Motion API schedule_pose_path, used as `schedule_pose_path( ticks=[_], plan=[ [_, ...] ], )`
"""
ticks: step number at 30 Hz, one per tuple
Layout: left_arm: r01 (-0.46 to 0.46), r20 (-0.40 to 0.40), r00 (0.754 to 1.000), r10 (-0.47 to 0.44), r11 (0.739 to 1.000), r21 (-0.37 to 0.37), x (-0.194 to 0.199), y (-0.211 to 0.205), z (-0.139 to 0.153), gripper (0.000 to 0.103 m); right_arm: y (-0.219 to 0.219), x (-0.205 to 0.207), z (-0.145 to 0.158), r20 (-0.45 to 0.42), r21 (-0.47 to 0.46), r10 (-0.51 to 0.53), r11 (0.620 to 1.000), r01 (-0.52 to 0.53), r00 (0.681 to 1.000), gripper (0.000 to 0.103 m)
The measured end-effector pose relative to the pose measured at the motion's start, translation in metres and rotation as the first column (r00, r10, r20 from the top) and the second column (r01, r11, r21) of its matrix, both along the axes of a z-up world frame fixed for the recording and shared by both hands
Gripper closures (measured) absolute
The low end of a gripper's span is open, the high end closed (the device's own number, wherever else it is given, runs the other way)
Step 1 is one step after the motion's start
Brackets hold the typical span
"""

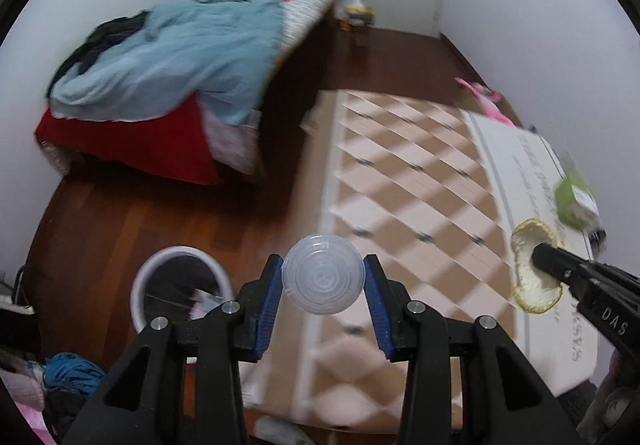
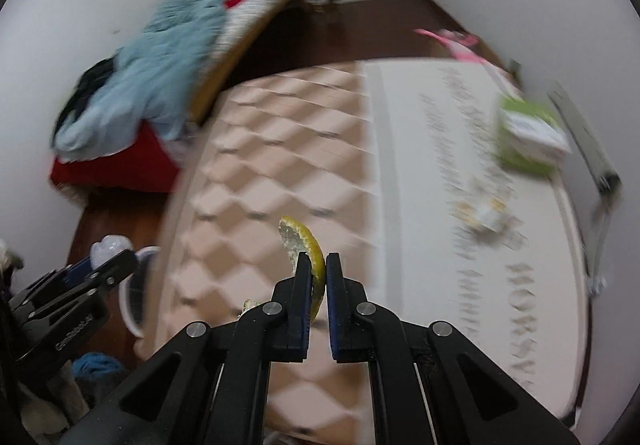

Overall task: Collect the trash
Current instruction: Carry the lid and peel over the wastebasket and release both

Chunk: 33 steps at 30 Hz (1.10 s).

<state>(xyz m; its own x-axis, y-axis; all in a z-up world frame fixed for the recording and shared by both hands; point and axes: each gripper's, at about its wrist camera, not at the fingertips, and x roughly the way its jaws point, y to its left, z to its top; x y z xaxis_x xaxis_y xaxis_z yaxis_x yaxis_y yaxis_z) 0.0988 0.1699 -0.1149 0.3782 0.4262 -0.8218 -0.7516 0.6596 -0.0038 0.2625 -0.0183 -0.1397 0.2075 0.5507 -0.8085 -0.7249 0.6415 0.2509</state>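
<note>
The left gripper point(image 1: 323, 269) is clamped on a clear plastic lid point(image 1: 323, 273), held level above the edge of a patterned mat point(image 1: 400, 173), with the white bin point(image 1: 140, 285) just to its lower left on the wood floor point(image 1: 160, 213). The right gripper point(image 2: 319, 265) pinches a yellow peel point(image 2: 308, 245) edge-on over the mat. A green box point(image 2: 528, 133) lies farther off on the mat.
</note>
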Motion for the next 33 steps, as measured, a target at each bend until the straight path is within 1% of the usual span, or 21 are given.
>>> schedule_pose_path(
  ticks=[2, 5, 7, 8, 10, 11, 13, 15, 18, 21, 24, 27, 29, 30, 32, 33],
  plan=[
    [-0.048, 0.004, 0.999, 0.048, 0.999, 0.016, -0.026, 0.025, 0.008, 0.066, 0.034, -0.022, 0.008, 0.003, 0.015, 0.062, 0.998, -0.062, 0.998, 0.096],
    [-0.116, 0.000, 0.993, 0.116, 0.993, 0.029, -0.061, 0.057, 0.010, 0.066, 0.080, -0.051, 0.012, -0.001, 0.027, 0.142, 0.990, -0.142, 0.990, 0.096],
    [-0.166, -0.011, 0.986, 0.166, 0.986, 0.025, -0.086, 0.080, 0.005, 0.066, 0.115, -0.073, 0.008, -0.014, 0.027, 0.196, 0.980, -0.196, 0.980, 0.096],
    [-0.185, -0.016, 0.983, 0.186, 0.983, 0.014, -0.095, 0.090, 0.000, 0.066, 0.137, -0.087, 0.004, -0.020, 0.022, 0.227, 0.974, -0.227, 0.974, 0.096],
    [-0.227, -0.032, 0.974, 0.226, 0.974, -0.018, -0.116, 0.113, -0.016, 0.066, 0.166, -0.108, -0.006, -0.034, 0.011, 0.266, 0.964, -0.266, 0.963, 0.096],
    [-0.244, -0.039, 0.969, 0.243, 0.969, -0.037, -0.126, 0.124, -0.025, 0.066, 0.187, -0.121, -0.015, -0.048, -0.003, 0.292, 0.956, -0.292, 0.955, 0.096],
    [-0.276, -0.055, 0.961, 0.272, 0.956, -0.102, -0.145, 0.147, -0.049, 0.066, 0.215, -0.137, -0.031, -0.075, -0.026, 0.323, 0.945, -0.326, 0.943, 0.096],
    [-0.299, -0.070, 0.954, 0.291, 0.939, -0.169, -0.160, 0.167, -0.075, 0.066, 0.249, -0.157, -0.057, -0.110, -0.065, 0.353, 0.930, -0.361, 0.929, 0.096],
    [-0.329, -0.085, 0.944, 0.318, 0.899, -0.291, -0.179, 0.195, -0.115, 0.066, 0.284, -0.177, -0.092, -0.165, -0.114, 0.376, 0.911, -0.396, 0.912, 0.096],
    [-0.357, -0.103, 0.933, 0.345, 0.858, -0.368, -0.192, 0.218, -0.148, 0.066, 0.314, -0.195, -0.130, -0.221, -0.163, 0.389, 0.889, -0.428, 0.894, 0.096],
    [-0.369, -0.112, 0.928, 0.355, 0.839, -0.400, -0.196, 0.226, -0.163, 0.066, 0.335, -0.209, -0.157, -0.254, -0.200, 0.399, 0.870, -0.451, 0.881, 0.096],
    [-0.375, -0.115, 0.926, 0.361, 0.831, -0.411, -0.201, 0.234, -0.169, 0.065, 0.351, -0.217, -0.176, -0.272, -0.218, 0.403, 0.858, -0.464, 0.874, 0.096],
    [-0.384, -0.115, 0.921, 0.372, 0.821, -0.423, -0.208, 0.237, -0.171, 0.065, 0.359, -0.221, -0.185, -0.280, -0.223, 0.407, 0.854, -0.471, 0.870, 0.096],
    [-0.395, -0.122, 0.917, 0.380, 0.815, -0.425, -0.210, 0.239, -0.173, 0.063, 0.364, -0.224, -0.190, -0.284, -0.225, 0.412, 0.849, -0.478, 0.865, 0.096],
    [-0.414, -0.142, 0.909, 0.392, 0.809, -0.416, -0.220, 0.239, -0.174, 0.040, 0.372, -0.226, -0.197, -0.280, -0.245, 0.407, 0.845, -0.475, 0.869, 0.095],
    [-0.427, -0.143, 0.903, 0.405, 0.809, -0.404, -0.225, 0.238, -0.172, 0.016, 0.376, -0.229, -0.200, -0.289, -0.254, 0.404, 0.842, -0.476, 0.868, 0.095]
  ],
)
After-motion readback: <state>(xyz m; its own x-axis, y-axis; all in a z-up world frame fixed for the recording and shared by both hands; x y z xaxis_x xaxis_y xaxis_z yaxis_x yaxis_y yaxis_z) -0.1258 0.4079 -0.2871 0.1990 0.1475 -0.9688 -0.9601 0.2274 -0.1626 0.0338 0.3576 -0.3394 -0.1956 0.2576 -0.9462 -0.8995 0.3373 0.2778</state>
